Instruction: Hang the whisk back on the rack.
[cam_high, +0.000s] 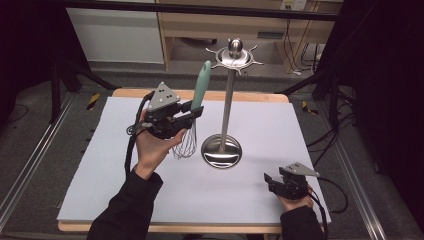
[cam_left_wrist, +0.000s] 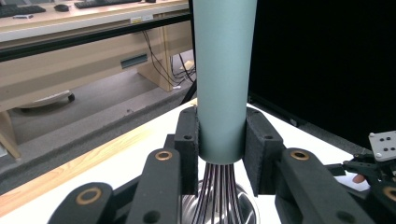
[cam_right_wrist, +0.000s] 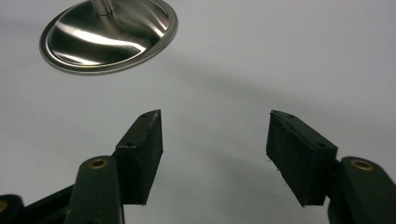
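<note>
A whisk (cam_high: 195, 112) with a pale green handle (cam_left_wrist: 223, 79) and wire loops hangs upright above the white table. My left gripper (cam_high: 192, 112) is shut on the lower end of that handle, and both pads (cam_left_wrist: 188, 144) press its sides just above the wires. A steel utensil stand (cam_high: 227, 107) with a round base (cam_right_wrist: 109, 32) and a hooked top ring stands right of the whisk. My right gripper (cam_high: 270, 181) rests low near the table's front right, open, with nothing between its fingers (cam_right_wrist: 142, 154).
The white sheet (cam_high: 260, 200) covers a wooden table. Dark curtains flank both sides, and a desk with cables stands behind. A metal rail (cam_high: 30, 160) runs along the floor at the left.
</note>
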